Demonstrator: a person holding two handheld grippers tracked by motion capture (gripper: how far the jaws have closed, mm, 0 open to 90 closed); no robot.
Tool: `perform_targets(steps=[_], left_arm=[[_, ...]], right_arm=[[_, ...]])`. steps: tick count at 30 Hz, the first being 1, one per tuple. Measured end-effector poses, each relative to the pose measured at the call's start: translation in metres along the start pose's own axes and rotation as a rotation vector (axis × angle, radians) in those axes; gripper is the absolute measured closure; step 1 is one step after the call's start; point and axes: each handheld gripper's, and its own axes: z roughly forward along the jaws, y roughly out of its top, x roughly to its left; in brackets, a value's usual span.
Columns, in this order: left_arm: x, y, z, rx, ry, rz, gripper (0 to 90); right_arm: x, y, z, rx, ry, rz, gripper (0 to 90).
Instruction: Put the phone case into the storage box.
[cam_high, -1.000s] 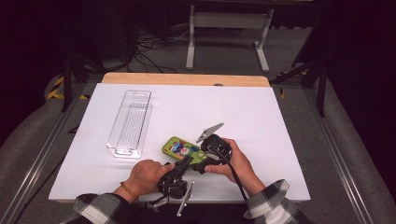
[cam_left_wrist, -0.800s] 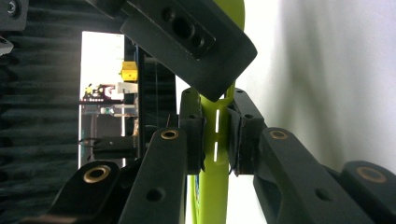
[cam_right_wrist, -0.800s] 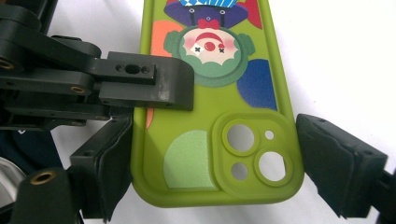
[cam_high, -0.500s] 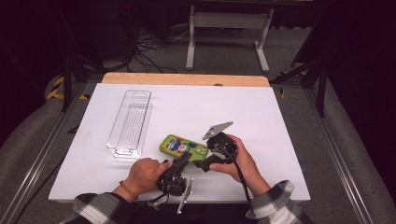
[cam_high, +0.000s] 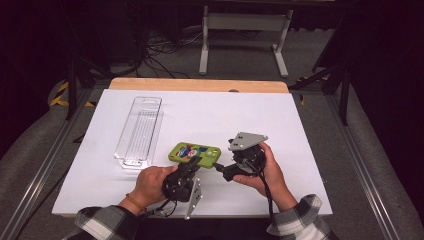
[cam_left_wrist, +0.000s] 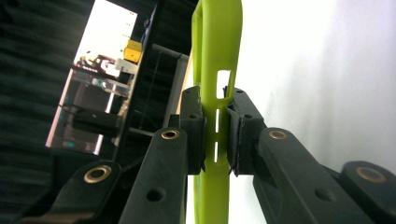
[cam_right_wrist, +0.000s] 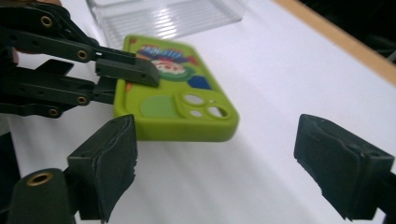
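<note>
Two grippers work over one green phone case, which sits near the front of the white table, just right of a clear plastic tray. The left gripper is clamped on the case's near edge; its own view shows both pads pressed flat against the thin green wall beside the button slots, so the hold looks firm. The right gripper has its jaws spread wide and empty, with the case's camera-hole corner just ahead of them and not yet between them.

The step in hand appears to be a second grip on the case. To do it well, the right jaws should probably slide in level over the free corner and close on the rim rather than the printed back (the soft wall may buckle if pinched too hard), while the left hand keeps the case steady and slightly raised.

A wooden strip edges the far side of the table. Beyond it the room is dark, with grey carpet, loose cables and a metal stand.
</note>
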Motion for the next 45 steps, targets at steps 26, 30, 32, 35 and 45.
perform_targets(steps=[26, 30, 32, 35, 45], left_arm=[[0.032, -0.013, -0.008, -0.063, -0.090, -0.284, 79.0], [0.038, -0.017, -0.010, -0.077, -0.097, -0.348, 79.0], [0.044, -0.021, -0.012, -0.092, -0.110, -0.389, 79.0], [0.049, -0.025, -0.014, -0.104, -0.117, -0.434, 79.0], [0.060, -0.031, -0.021, -0.136, -0.114, -0.510, 78.9]], right_arm=[[-0.004, -0.031, -0.014, -0.160, -0.171, -0.070, 12.8], [-0.005, -0.038, -0.018, -0.181, -0.195, -0.064, 11.1], [-0.005, -0.043, -0.019, -0.199, -0.216, -0.068, 10.3], [-0.004, -0.049, -0.023, -0.226, -0.237, -0.073, 10.4], [-0.003, -0.064, -0.025, -0.235, -0.288, -0.078, 11.6]])
